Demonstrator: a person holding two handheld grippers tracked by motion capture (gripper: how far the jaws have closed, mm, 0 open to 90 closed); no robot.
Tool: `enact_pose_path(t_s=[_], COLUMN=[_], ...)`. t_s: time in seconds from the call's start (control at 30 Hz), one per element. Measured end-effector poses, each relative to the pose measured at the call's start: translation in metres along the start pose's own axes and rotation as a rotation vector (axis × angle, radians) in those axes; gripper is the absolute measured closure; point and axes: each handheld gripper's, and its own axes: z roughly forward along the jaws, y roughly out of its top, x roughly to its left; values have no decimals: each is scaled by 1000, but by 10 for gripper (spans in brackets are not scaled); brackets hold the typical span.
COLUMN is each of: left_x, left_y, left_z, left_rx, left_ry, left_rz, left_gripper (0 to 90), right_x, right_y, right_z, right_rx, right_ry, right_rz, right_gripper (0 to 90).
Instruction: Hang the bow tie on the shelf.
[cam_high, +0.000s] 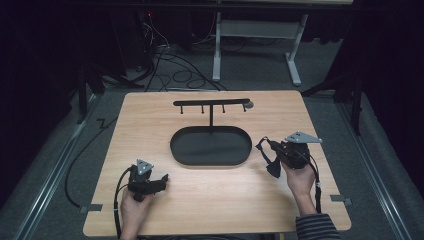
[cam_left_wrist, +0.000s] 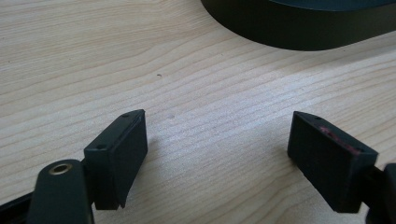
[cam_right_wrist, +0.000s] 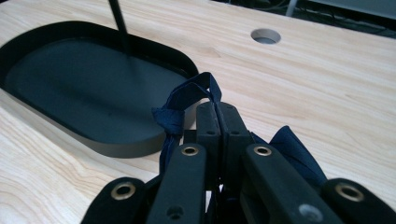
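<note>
Navy cloth (cam_right_wrist: 187, 100), knotted into a loop like a ribbon or strap, sits pinched between the closed jaws of our right gripper (cam_right_wrist: 217, 116); the pads meet with only the fabric between them. One loop arches above the jaw tips and toward the tray, and a wider fold spills out on the other side of the jaws. In the high view the cloth (cam_high: 267, 155) hangs clear of the counter (cam_high: 150, 120) from the right gripper (cam_high: 275, 152), just beside the right end of the black oval tray (cam_high: 210, 146).

Our left gripper (cam_left_wrist: 217, 135) rests low over bare wood near the tray's left end, its jaws spread wide with nothing between them.

We judge that we are in the carrying step: the cloth is lifted and on its way to the stand. A thin post rises from the tray to a crossbar (cam_high: 211, 102) with small hooks hanging beneath. The next move likely calls for raising the loop to hook height, keeping it open and facing a hook, then easing it over before we release. The limp fabric may fold shut, so the left gripper could help spread it.
</note>
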Motion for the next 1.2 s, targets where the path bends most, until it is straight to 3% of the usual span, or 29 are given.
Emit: enact_pose_path(t_s=[0.67, 1.1, 1.2], left_x=[0, 0, 0], left_y=[0, 0, 0], left_z=[0, 0, 0], left_rx=[0, 0, 0], left_ry=[0, -1, 0], left_rz=[0, 1, 1], left_gripper=[204, 203, 204], right_x=[19, 23, 24], right_y=[30, 41, 44], right_z=[1, 2, 3], right_rx=[-36, -54, -54], right_ry=[54, 82, 72], right_rz=[-69, -67, -86], right_gripper=[900, 900, 900])
